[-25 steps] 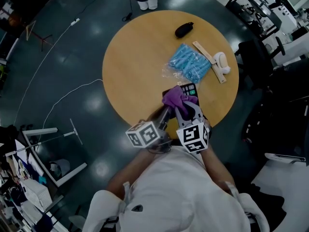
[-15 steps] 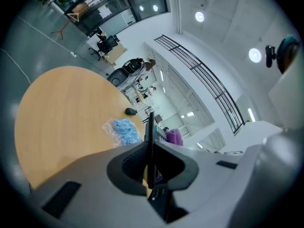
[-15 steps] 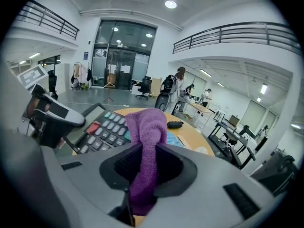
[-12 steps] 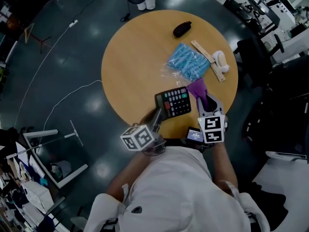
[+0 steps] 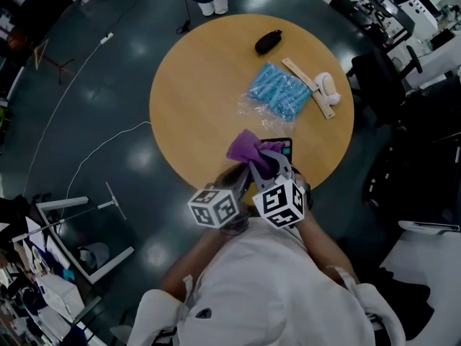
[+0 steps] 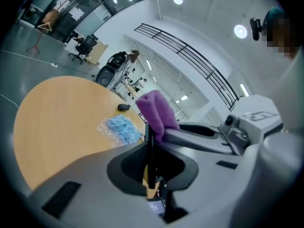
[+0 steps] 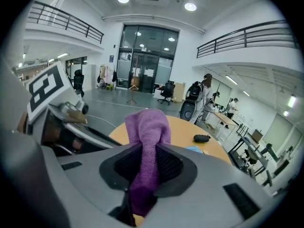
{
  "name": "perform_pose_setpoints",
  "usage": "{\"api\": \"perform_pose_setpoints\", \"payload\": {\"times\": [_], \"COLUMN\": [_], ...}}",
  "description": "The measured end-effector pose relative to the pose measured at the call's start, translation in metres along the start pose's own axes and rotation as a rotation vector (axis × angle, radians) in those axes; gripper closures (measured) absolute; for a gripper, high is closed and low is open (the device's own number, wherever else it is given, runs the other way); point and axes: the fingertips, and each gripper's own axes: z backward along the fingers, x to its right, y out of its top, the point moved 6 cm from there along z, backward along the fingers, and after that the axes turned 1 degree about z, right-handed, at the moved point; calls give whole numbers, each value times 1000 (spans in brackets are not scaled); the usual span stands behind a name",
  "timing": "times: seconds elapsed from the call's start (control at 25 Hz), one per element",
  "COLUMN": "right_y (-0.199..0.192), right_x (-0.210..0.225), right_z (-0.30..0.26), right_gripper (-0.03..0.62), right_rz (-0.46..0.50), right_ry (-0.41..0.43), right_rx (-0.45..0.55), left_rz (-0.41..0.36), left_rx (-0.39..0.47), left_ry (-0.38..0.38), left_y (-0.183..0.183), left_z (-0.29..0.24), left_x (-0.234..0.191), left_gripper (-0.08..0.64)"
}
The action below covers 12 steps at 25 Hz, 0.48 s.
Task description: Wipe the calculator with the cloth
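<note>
A round wooden tabletop stands on a dark, glossy floor, where a thin white cable trails off to the left. On the far half of the tabletop lie a small black oval object and, nearer the middle, a blue bundle in clear plastic wrap. Just to its right, a pale wooden strip lies slantwise with a white rounded object against it.

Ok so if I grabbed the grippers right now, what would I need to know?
Left gripper: shut on the calculator, at the near side of the table.
Right gripper: shut on the purple cloth, which sits over part of the calculator's face.
Done: both things are gripped and brought together.
Left: probably rub the cloth across the face. How clean it is can't be told.
</note>
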Motion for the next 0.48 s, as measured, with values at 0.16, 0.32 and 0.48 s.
{"api": "perform_pose_setpoints", "payload": {"times": [0.16,0.32,0.48], "right_y": [-7,-21,-48], "right_x": [14,26,51], "right_z": [0,3,7], "right_gripper": [511,511,511], "right_rz": [-25,-63,-128], "right_ry": [-34,-77,-148], "right_rx": [-25,-49,-92], "left_rz": [1,70,133], "left_rx": [9,19,64], "left_ry": [-17,-30,-23], "left_y": [1,0,7], "left_z": [2,4,16], "left_x": [2,-4,-18], "left_gripper": [517,515,515]}}
